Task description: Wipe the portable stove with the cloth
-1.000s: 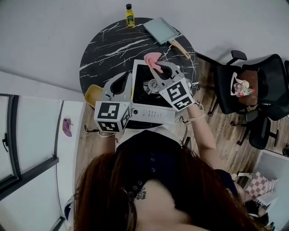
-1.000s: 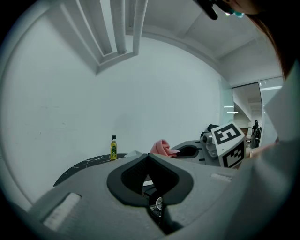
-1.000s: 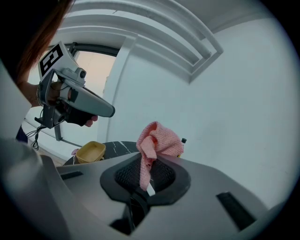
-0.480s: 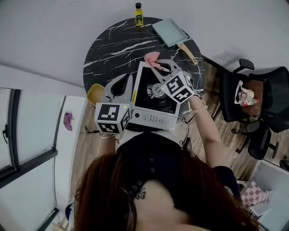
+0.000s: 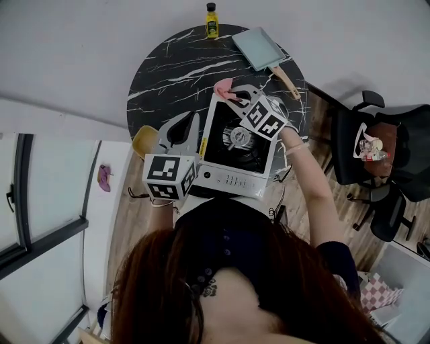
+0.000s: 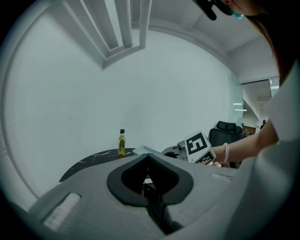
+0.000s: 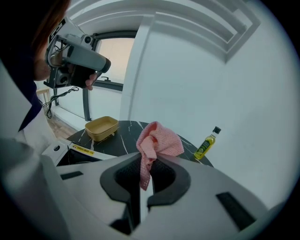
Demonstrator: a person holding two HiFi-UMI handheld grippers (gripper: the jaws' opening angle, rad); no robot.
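**Cloth [image 7: 158, 139] pinched in right gripper [image 7: 149, 159] at the stove's far edge**

Right gripper jaws are closed on the pink cloth. A bunched fold stands up above the jaw tips and a narrow tail hangs down between them. Below this gripper and back toward the person lies the portable stove [image 5: 232, 180], its burner ring just beside the gripper's marker cube. The jaw tips and cloth sit over the stove's far corner. Whether the cloth touches the stove cannot be told.

To the right gripper's left, the left gripper [image 5: 190, 121] is held beside the stove's left edge. Its jaws are pressed together with nothing between them. Just to the left of the left gripper rests a yellow bowl [image 5: 142, 140] at the rim of the round black marble tabletop [image 5: 175, 67].

Well beyond both grippers, at the tabletop's far rim, a small bottle of yellow oil [image 5: 211, 20] stands upright. To its right lies a pale blue rectangular pan [image 5: 259, 48], its wooden handle pointing toward the right gripper. Off the tabletop, to the right gripper's right, stand black office chairs [image 5: 383, 154].
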